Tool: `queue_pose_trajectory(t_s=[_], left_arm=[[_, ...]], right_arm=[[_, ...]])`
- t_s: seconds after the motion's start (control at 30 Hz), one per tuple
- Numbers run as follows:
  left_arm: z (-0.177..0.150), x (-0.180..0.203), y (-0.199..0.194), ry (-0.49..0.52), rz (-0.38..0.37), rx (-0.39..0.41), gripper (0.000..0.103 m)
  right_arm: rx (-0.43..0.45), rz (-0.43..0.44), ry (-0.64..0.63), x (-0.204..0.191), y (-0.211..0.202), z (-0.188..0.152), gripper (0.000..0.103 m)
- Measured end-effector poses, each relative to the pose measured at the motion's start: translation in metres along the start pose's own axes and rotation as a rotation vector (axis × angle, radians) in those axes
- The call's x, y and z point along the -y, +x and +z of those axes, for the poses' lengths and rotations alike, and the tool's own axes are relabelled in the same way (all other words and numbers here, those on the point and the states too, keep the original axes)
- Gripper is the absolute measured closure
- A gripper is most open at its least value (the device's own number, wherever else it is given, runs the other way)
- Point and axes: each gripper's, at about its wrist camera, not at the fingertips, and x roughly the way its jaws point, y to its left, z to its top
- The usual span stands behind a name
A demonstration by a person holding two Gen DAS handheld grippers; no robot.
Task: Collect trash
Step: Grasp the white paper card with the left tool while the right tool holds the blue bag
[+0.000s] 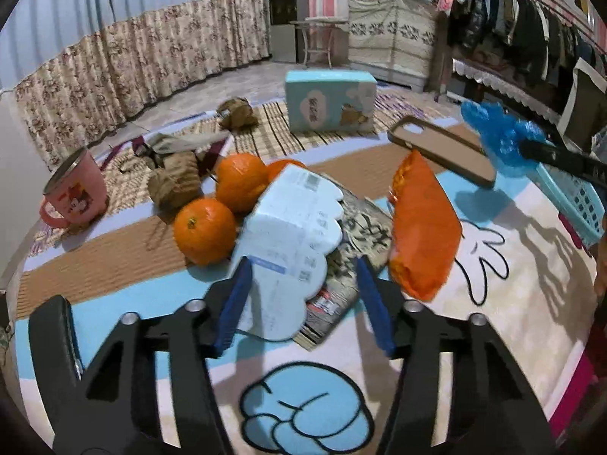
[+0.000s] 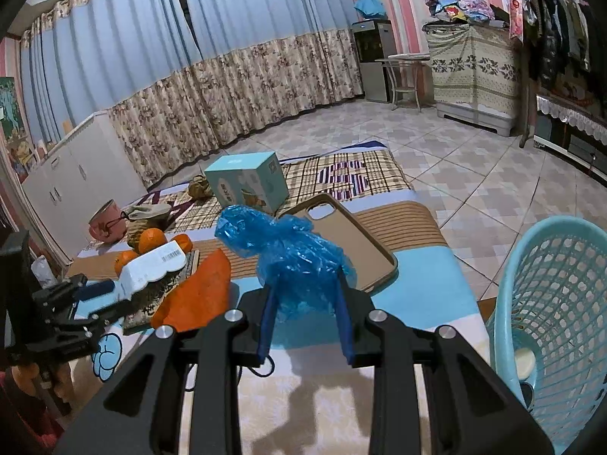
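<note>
The left gripper straddles a white carton, one pad touching its side. Oranges lie left, an orange bag right.

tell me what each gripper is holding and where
The right gripper pinches the crumpled blue plastic bag at its lower end. The left gripper straddles the white scalloped packet; grip cannot be told.

No legible txt; barcode on white carton, print too blurry.
</note>
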Motion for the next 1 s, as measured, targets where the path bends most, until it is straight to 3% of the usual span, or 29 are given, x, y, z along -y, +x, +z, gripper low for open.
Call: queue_pose_trajectory(t_s=[0.1,0.23,0.3,0.53,0.63,1.0], left_arm=[[-0.004,0.004,0.003,0.008,0.044,-0.013,0.054],[-0.003,0.002,0.000,-0.003,0.125,0.014,0.031],[-0.001,0.002,-0.001,0.007,0.142,0.021,0.028],[0.008,-0.005,0.018,-0.003,0.106,-0.030,0.029],[0.010,-0.010,0.026,-0.023,0.077,-0.046,0.039],[0.013,-0.009,0.032,-0.008,0.050,-0.048,0.047]], right_arm=[[0.000,0.005,0.010,0.002,-0.001,0.000,0.075],[0.001,0.007,0.012,0.003,-0.002,0.001,0.075],[0.000,0.007,0.014,0.003,-0.002,0.000,0.075],[0.000,0.006,0.019,0.003,-0.002,0.002,0.075],[0.000,0.002,0.022,0.005,-0.002,0.003,0.073],[-0.010,0.003,0.009,0.005,0.002,0.003,0.073]])
